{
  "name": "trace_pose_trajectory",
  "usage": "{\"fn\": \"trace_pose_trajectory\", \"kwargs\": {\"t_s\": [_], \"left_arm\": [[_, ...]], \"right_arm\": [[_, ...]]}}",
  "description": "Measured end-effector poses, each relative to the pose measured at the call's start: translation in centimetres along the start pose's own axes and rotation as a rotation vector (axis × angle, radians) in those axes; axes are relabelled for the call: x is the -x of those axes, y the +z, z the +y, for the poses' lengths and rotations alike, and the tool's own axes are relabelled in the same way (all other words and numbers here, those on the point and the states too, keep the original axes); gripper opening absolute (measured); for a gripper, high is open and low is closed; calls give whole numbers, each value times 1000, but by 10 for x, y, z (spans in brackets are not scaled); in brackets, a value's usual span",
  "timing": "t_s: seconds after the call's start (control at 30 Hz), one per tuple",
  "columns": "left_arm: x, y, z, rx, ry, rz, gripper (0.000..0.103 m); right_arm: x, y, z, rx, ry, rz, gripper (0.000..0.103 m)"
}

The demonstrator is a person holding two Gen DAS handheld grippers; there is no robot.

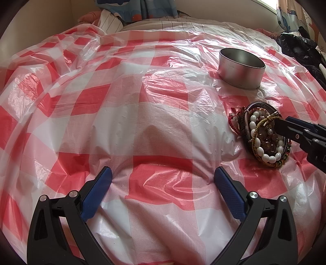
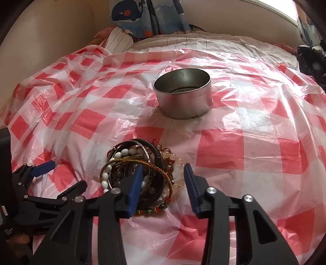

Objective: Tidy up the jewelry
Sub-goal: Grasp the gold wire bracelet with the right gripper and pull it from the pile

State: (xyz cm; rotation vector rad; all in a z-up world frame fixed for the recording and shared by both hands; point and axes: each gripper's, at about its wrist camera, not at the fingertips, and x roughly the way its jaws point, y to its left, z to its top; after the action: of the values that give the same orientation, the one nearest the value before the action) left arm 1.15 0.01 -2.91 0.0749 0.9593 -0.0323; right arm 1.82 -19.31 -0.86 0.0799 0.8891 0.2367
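Note:
A pile of bracelets [image 1: 262, 134] [image 2: 130, 161] lies on a red-and-white checked plastic sheet: white beads [image 2: 106, 181], gold cord, dark bangles and pale pink beads [image 2: 175, 163]. My right gripper [image 2: 164, 173] [image 1: 285, 121] reaches into the pile. One finger sits inside the rings and the other outside the pink beads, pressing the near side of several bracelets between the pads. A round open metal tin [image 2: 183, 97] [image 1: 240, 67] stands beyond the pile. My left gripper [image 1: 163, 173] [image 2: 65, 175] hovers open over bare sheet to the left of the pile, holding nothing.
The checked plastic sheet [image 1: 142, 122] covers a soft, bulging bed with wrinkles. Striped bedding [image 2: 193, 40] and a blue whale-print cloth [image 2: 146, 16] lie at the back by the wall. Dark clothing [image 1: 301, 51] is heaped at the far right edge.

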Motion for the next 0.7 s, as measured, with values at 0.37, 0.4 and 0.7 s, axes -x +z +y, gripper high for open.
{"fn": "trace_pose_trajectory", "kwargs": {"t_s": [0.37, 0.4, 0.7], "left_arm": [[0, -1, 0, -3, 6, -1, 97], [-1, -1, -1, -5, 7, -2, 97], [-1, -3, -3, -10, 13, -4, 97]], "right_arm": [[44, -28, 3, -13, 63, -63, 4], [48, -32, 2, -18, 63, -64, 4], [45, -47, -5, -47, 52, -43, 4]]}}
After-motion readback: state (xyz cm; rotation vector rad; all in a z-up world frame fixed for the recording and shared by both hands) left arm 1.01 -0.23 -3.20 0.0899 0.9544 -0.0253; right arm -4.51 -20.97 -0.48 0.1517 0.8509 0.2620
